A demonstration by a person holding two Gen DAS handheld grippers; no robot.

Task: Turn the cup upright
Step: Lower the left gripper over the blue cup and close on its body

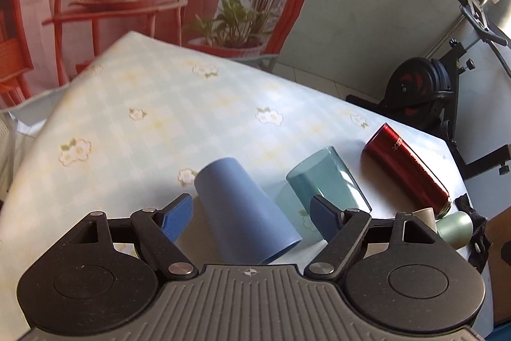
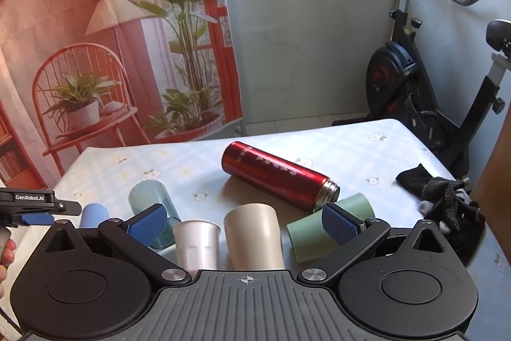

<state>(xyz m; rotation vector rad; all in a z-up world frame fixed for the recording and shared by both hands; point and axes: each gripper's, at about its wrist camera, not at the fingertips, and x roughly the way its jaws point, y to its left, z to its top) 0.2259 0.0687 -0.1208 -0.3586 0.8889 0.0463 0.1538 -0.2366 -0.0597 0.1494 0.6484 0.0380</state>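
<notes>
Left wrist view shows the left gripper (image 1: 250, 214) spread wide, its blue pads on either side of a blue cup (image 1: 246, 213) that lies on its side on the flowered tablecloth (image 1: 153, 117), without touching it. Just right of it a teal cup (image 1: 325, 181) also lies tipped, and farther right a red flask (image 1: 408, 170) lies on its side.

Right wrist view shows the right gripper (image 2: 246, 224) also spread wide, holding nothing. Between its pads stand a white cup (image 2: 196, 245), mouth up, and a cream cup (image 2: 254, 237), mouth down. A green cup (image 2: 322, 226) lies on its side behind the right pad. A black glove (image 2: 444, 197) rests near the table's right edge.
</notes>
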